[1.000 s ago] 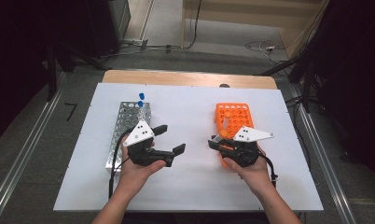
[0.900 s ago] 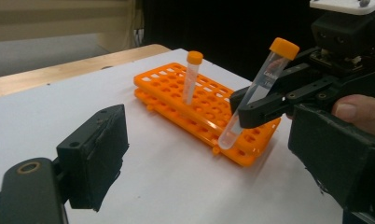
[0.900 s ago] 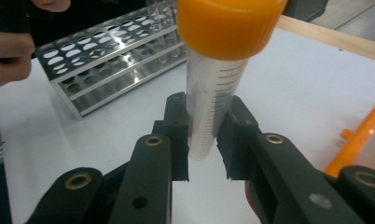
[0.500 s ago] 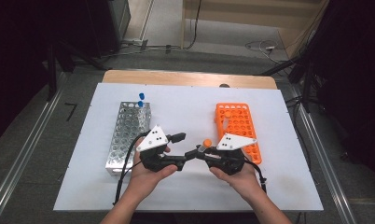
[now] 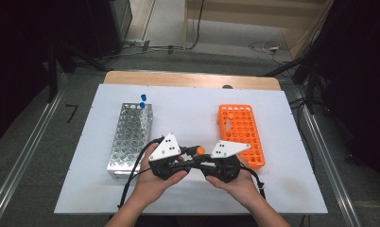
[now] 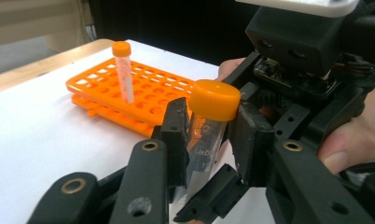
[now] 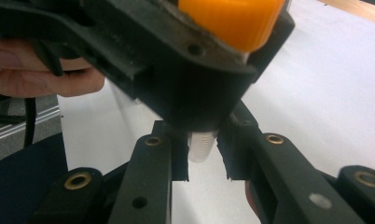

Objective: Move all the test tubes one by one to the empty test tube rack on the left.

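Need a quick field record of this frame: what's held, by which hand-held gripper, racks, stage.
held item: orange-capped tube, between both grippers over the white table
left hand-held gripper: jaws have just been closing, pads now on the tube below its cap
right hand-held gripper: shut on the tube's lower end
orange rack: right side, one orange-capped tube standing in it
metal rack: left side, two blue-capped tubes at its far end
stage: looks like a hand-over from right to left, right not yet released
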`<state>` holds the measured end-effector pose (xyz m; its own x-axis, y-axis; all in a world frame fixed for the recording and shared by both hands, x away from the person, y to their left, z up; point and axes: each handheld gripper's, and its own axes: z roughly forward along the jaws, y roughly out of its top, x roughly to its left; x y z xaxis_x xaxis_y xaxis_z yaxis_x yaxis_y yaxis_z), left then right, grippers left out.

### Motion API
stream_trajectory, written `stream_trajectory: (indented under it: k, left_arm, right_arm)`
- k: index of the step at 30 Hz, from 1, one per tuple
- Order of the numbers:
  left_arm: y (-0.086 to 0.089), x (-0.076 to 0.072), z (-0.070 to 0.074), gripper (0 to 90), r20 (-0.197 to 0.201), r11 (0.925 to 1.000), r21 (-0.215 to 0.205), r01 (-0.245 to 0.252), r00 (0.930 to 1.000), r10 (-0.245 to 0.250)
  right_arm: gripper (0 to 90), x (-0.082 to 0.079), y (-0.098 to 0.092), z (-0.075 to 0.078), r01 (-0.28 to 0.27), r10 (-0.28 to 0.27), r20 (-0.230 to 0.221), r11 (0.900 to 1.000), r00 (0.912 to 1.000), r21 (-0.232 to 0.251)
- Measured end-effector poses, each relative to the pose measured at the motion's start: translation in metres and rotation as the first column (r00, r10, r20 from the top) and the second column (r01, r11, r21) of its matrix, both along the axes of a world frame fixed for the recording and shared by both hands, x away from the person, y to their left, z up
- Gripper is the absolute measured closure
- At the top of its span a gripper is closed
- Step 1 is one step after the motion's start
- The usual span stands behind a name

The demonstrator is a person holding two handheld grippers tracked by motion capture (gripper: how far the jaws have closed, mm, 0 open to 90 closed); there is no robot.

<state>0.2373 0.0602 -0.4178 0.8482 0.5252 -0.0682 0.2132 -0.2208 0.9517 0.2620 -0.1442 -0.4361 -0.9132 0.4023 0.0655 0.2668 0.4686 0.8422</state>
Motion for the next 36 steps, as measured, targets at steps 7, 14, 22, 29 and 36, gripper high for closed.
stream_trajectory:
  k: [7, 14, 22, 29, 36]
  left_arm:
    - [0.008, 0.003, 0.003, 71.1, 0.008, 0.9988, -0.033, -0.037, 0.9993, 0.037]
    - [0.033, 0.012, 0.012, 71.1, 0.019, 0.9887, -0.054, -0.14, 0.9899, 0.141]
    - [0.081, 0.029, 0.017, 71.1, 0.008, 0.947, -0.109, -0.302, 0.9523, 0.305]
    - [0.113, 0.041, 0.017, 71.2, 0.011, 0.9032, -0.14, -0.406, 0.9115, 0.411]
    - [0.129, 0.048, 0.012, 71.2, 0.01, 0.8701, -0.146, -0.471, 0.8788, 0.477]
  right_arm:
    - [67.8, 0.002, -0.004, 0.001, 0.002, -0.002, 0.0, 1.0, 1.0, 0.027]
    - [42.1, 0.013, -0.023, 0.003, 0.018, -0.018, -0.002, 0.996, 0.9998, 0.084]
    - [8.6, 0.032, -0.059, 0.005, 0.084, -0.083, -0.01, 0.99, 0.9965, 0.114]
    - [1.5, 0.044, -0.086, 0.0, 0.125, -0.123, -0.023, 0.982, 0.9921, 0.139]
    - [1.5, 0.047, -0.095, -0.004, 0.143, -0.141, -0.028, 0.981, 0.9897, 0.133]
